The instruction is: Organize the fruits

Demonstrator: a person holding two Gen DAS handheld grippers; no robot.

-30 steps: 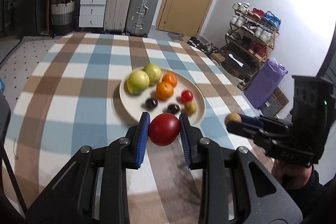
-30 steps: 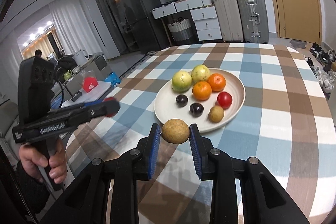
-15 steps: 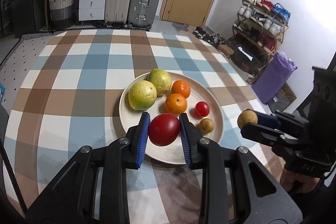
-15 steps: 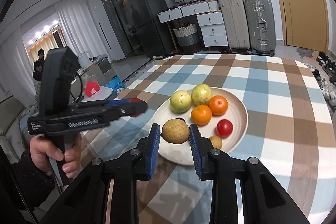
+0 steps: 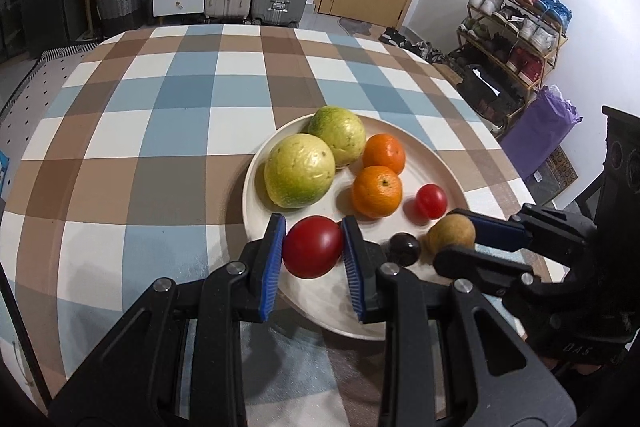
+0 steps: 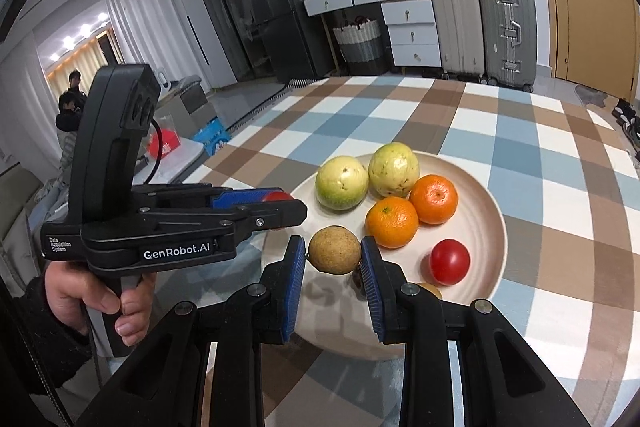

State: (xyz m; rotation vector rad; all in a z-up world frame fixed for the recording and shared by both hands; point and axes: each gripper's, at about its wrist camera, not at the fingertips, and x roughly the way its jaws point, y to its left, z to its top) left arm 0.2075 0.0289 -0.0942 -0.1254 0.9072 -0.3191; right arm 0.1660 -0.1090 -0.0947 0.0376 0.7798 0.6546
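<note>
The left gripper point(image 5: 313, 247) is clamped on a large round red tomato point(image 5: 312, 246), its two blue ribbed pads point(image 5: 273, 259) pressing the left and right sides of the fruit at its widest part, and it holds the tomato just above the near part of the round cream plate point(image 5: 256, 163). I judge this tomato to be smooth, a little slippery and easy to bruise, so a hold at the middle with light pressure is the safe one. The right gripper point(image 6: 333, 255) is closed in the same way on a small round brown fruit with rough dull skin point(image 6: 334, 249), also over the near part of the plate and to the right of the tomato. This fruit looks light and firmer, and its rough skin should slip less between the pads. Both tools are open only as wide as the fruit inside them. On the plate, beyond the two grippers, lie two yellow-green guavas point(image 5: 299, 175), two oranges point(image 5: 377, 191) and a small red tomato point(image 5: 431, 201). A small dark round fruit point(image 5: 404, 248) rests on the plate between the two held fruits. The plate stands on a table with a checked cloth of blue, brown and white point(image 5: 160, 131).
</note>
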